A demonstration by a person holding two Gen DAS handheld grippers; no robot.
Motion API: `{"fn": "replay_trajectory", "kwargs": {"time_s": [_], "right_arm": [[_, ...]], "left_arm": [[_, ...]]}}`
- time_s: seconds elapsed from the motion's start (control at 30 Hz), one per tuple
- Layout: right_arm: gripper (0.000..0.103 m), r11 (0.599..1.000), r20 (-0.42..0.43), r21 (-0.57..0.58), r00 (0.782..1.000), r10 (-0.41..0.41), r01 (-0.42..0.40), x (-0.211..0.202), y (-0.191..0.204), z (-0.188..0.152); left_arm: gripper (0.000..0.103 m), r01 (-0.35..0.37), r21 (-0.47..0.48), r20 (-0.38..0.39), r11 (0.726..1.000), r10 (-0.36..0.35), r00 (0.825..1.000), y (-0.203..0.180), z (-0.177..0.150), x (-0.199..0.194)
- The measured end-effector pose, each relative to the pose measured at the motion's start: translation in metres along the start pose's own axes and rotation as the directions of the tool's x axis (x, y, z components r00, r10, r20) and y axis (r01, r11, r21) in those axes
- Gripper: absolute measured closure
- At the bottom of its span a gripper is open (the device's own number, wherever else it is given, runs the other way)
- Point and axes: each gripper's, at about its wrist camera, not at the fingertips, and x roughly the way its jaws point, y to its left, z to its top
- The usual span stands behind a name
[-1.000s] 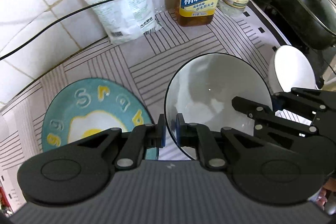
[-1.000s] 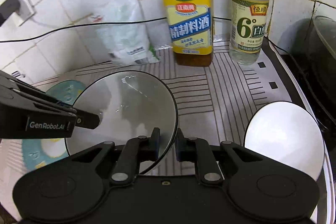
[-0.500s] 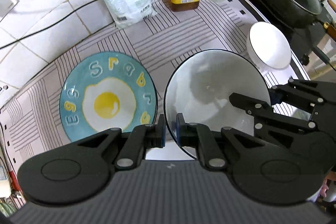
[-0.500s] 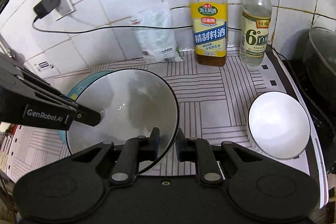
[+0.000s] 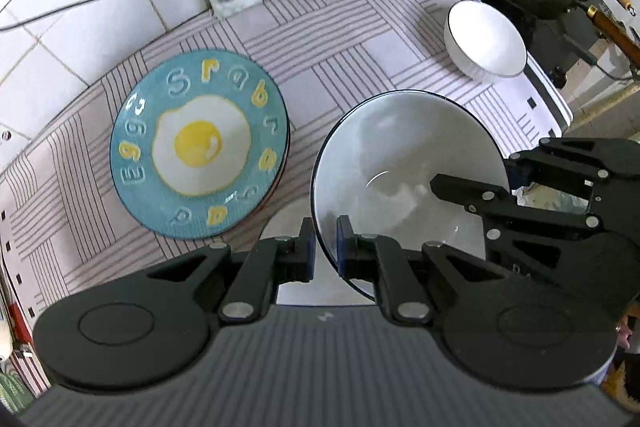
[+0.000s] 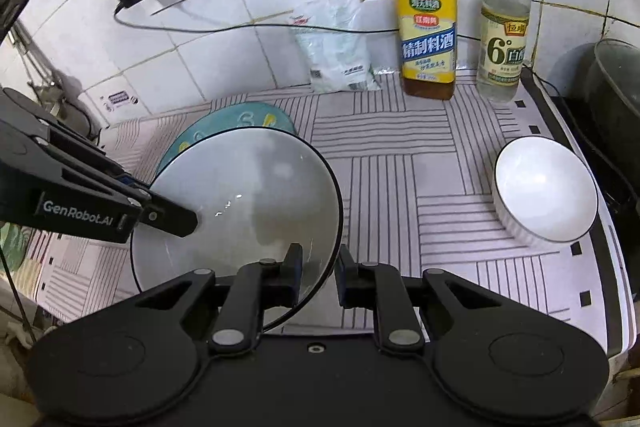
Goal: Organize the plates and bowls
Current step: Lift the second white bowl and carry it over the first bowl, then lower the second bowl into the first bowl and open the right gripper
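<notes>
Bowl, glazed, slippery and breakable, hangs by opposite rims clenched in left tongs and right tongs.

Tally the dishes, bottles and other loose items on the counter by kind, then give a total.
Bowls: 2, a large bowl held by the left gripper and right gripper, and a small white bowl on the counter.
Plates: 1, the egg plate.
Bottles: 2, a yellow-label bottle and a clear bottle.
Bags: 1, a white bag.
Total: 6
</notes>
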Motion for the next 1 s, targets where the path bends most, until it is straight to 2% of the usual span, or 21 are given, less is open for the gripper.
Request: {"fn": "replay_trajectory", "kwargs": {"time_s": [0.33,0.6,0.83,1.0], "right_arm": [[0.082,0.999,-0.017,0.022,0.999,0.042,-0.042,0.014,0.015,-0.021],[0.082,0.998,0.008,-0.035,0.998,0.060,-0.060,0.029,0.031,-0.031],[0.082,0.995,0.024,-0.100,0.999,0.028,-0.026,0.042,0.043,-0.036],[0.083,0.981,0.041,-0.190,0.999,-0.033,0.040,0.050,0.055,-0.040]], "left_arm": [[0.094,0.022,-0.073,-0.056,0.997,-0.026,0.998,0.024,-0.028,0.016],[0.094,-0.016,-0.083,-0.077,0.996,0.009,0.997,0.035,-0.042,0.033],[0.094,0.003,-0.132,-0.119,0.991,-0.019,0.993,0.045,-0.047,0.050],[0.090,0.017,-0.156,-0.139,0.988,-0.039,0.990,0.048,-0.046,0.055]]}}
